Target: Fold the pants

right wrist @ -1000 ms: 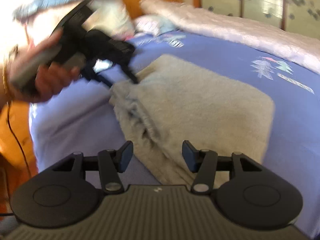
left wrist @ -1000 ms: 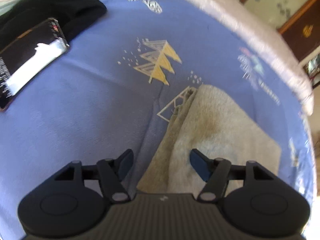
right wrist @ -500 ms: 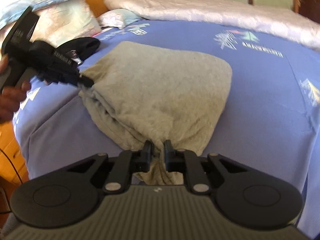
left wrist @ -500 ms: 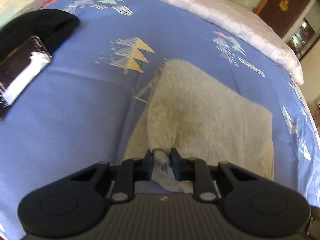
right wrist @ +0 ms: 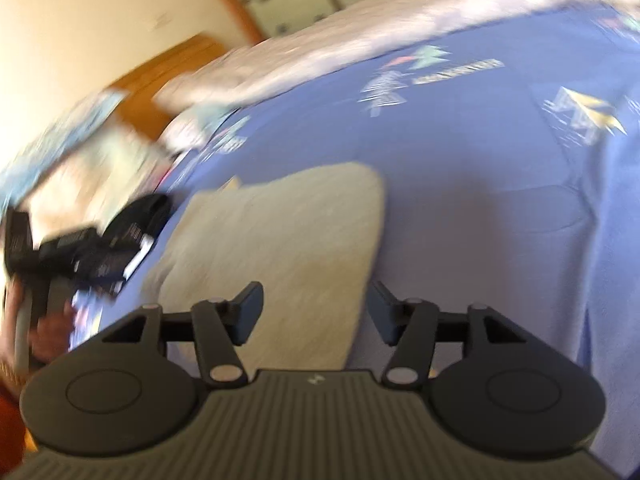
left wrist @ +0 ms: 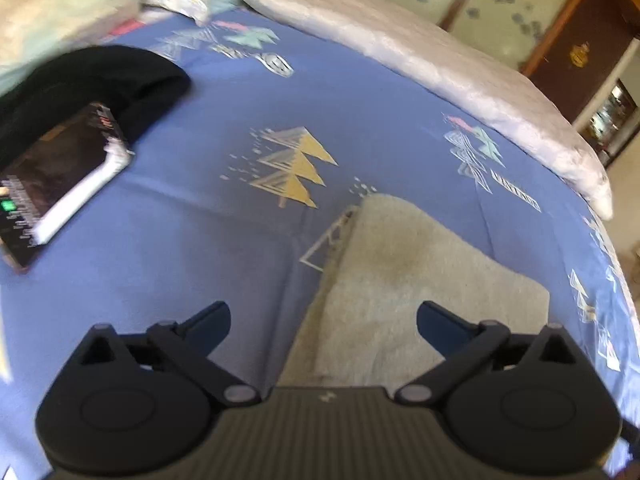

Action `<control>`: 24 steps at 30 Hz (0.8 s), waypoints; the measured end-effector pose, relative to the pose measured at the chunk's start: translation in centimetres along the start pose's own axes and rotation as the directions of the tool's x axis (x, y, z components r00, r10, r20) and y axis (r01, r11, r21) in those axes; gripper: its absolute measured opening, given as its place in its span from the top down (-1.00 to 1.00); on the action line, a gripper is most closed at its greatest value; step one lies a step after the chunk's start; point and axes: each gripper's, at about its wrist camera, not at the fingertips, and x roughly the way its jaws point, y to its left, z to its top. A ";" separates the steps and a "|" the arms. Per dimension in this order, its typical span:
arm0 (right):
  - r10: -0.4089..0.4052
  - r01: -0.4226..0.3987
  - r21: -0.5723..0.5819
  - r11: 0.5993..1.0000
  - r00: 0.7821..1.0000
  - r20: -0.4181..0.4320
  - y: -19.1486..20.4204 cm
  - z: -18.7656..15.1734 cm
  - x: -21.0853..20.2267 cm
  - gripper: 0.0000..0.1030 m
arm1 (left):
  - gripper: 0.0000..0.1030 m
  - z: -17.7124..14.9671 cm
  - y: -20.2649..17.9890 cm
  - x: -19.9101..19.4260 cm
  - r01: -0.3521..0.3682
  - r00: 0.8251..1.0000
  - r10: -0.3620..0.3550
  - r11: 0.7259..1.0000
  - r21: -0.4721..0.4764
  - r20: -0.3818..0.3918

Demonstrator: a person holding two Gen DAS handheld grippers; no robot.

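Observation:
The beige pants (left wrist: 416, 280) lie folded into a compact rectangle on the blue patterned bedsheet (left wrist: 224, 264). My left gripper (left wrist: 324, 322) hovers over their near left edge, its jaws opening wide and its pads off the cloth. In the right wrist view, which is motion-blurred and tilted, the same pants (right wrist: 280, 240) lie flat. My right gripper (right wrist: 316, 310) hangs above their near right edge, jaws opening, nothing pinched. The other hand-held gripper (right wrist: 48, 248) and a hand show at that view's left.
A black garment (left wrist: 92, 88) and a dark box with a white edge (left wrist: 56, 184) lie at the sheet's left. A pale quilt (left wrist: 420, 60) runs along the bed's far side. Pillows (left wrist: 60, 12) and a wooden headboard (right wrist: 168, 76) are at the head. Wooden doors stand beyond.
Half a second ago both grippers were shut on the pants' near edge; both have let go and opened. The right gripper has swung sideways and rolled, blurring its view.

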 end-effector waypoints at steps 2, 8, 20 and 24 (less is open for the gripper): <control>-0.002 0.003 0.068 0.998 1.000 -0.001 -1.1 0.5 1.2 -0.23 | -0.99 0.0 -0.3 1.6 -0.011 0.999 0.011 1.000 0.020 -0.030; 0.061 -0.037 0.173 0.984 0.989 -0.133 -1.0 -0.9 6.4 -0.18 | -0.94 -3.0 -2.4 4.2 0.057 0.991 -0.044 0.994 0.099 -0.128; -0.053 0.070 -0.145 0.987 0.992 0.118 1.9 5.3 -3.6 0.82 | -0.08 -6.7 -13.1 1.6 0.251 0.958 -0.239 0.966 0.063 -0.157; -0.155 0.185 -0.157 0.970 0.970 0.188 -1.7 4.7 -9.9 0.81 | -0.10 -10.2 -19.8 2.1 0.320 0.937 -0.287 0.934 0.158 -0.200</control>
